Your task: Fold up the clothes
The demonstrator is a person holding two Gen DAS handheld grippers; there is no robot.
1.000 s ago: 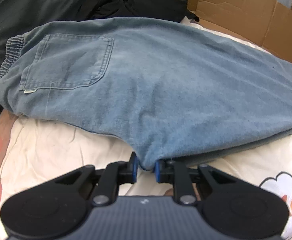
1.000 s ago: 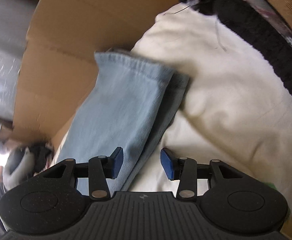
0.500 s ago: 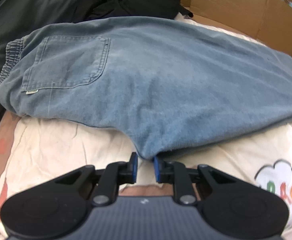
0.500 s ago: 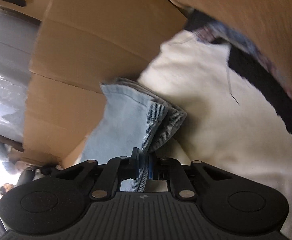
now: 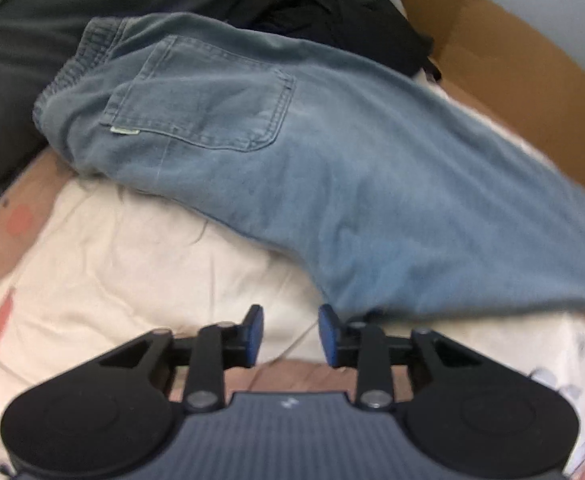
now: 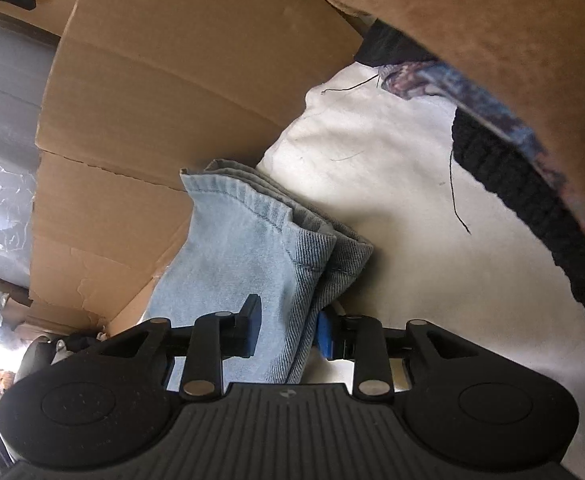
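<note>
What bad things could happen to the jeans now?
1. The left claw is open and holds nothing, so if the leg ends get lifted, the rest of the jeans may drag and bunch up.
2. The right claw has the stacked leg hems between its fingers, but with a gap, so the layers might slip out or come apart.
3. The cardboard sits right beside the hems, so the cloth could catch on it.
</note>
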